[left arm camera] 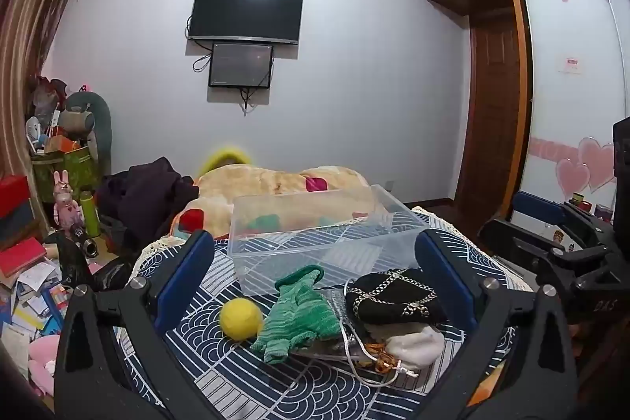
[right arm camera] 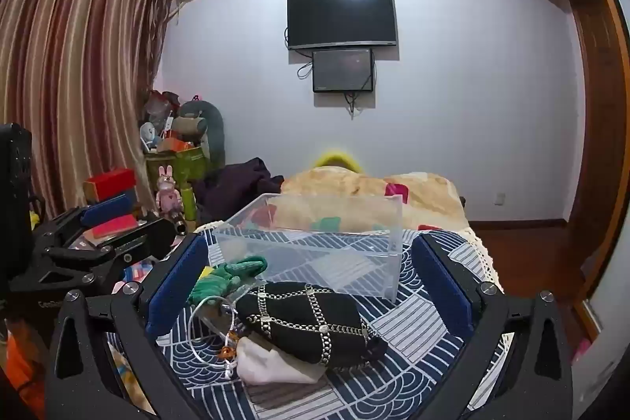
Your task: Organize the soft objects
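While nothing is held, I plan the first pick.
Left wrist view: left gripper [left arm camera: 315,278] spread wide, empty; yellow ball [left arm camera: 240,319] touching green knit glove [left arm camera: 298,313], clear bin [left arm camera: 315,227] just beyond.
Right wrist view: right gripper [right arm camera: 311,286] released above black chain-patterned pouch [right arm camera: 311,321]; I'd pinch its middle, avoiding the white cord [right arm camera: 204,317].

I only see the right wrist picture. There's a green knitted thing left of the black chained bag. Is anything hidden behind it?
Observer: Yes. A yellow ball lies right beside the green knit, on its left.
Visitor: I only see the other gripper from the side. Is it open?
Observer: The left gripper is wide open and holds nothing.
Visitor: What's further right, past my picture's edge?
Observer: Pink heart stickers on the pale wardrobe door.
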Demonstrator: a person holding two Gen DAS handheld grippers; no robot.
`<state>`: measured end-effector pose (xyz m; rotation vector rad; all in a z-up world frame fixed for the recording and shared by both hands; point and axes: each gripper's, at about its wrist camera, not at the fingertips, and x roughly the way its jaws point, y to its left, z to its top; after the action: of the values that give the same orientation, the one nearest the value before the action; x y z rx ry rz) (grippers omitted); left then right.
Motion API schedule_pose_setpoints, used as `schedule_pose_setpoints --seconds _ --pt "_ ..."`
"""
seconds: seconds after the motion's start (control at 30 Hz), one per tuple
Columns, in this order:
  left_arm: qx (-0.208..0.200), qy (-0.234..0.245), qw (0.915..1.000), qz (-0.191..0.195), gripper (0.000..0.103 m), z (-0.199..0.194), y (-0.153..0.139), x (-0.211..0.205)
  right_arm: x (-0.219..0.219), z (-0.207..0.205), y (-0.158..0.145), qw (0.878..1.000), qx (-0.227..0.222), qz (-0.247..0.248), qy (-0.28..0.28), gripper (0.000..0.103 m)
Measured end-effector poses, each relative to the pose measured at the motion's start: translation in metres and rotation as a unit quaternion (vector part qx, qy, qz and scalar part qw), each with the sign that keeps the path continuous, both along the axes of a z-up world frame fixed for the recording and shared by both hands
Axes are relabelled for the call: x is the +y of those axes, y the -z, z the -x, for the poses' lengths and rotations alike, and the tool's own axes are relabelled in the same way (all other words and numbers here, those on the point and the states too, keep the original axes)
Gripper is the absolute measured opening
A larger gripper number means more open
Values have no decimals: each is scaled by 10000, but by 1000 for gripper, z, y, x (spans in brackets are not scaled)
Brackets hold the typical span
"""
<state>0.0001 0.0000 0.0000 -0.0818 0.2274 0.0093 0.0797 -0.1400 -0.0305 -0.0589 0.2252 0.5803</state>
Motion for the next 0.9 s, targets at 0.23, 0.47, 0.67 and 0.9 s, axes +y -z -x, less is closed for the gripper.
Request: schedule_pose_setpoints --seconds 0.23,0.47,0.67,0.9 --pt "-51 -48 9999 -84 103 1 -1 -2 -1 -1 1 10000 30 -57 16 103" --pt "-61 15 9999 -99 103 -1 -2 -10 -2 1 1 9999 60 -110 35 103" --pt "-88 36 9999 -84 103 0 -2 -8 -3 0 1 9999 52 -127 12 103" --pt "-104 43 9999 -86 103 2 -3 -9 -4 0 0 9999 45 -143 3 103"
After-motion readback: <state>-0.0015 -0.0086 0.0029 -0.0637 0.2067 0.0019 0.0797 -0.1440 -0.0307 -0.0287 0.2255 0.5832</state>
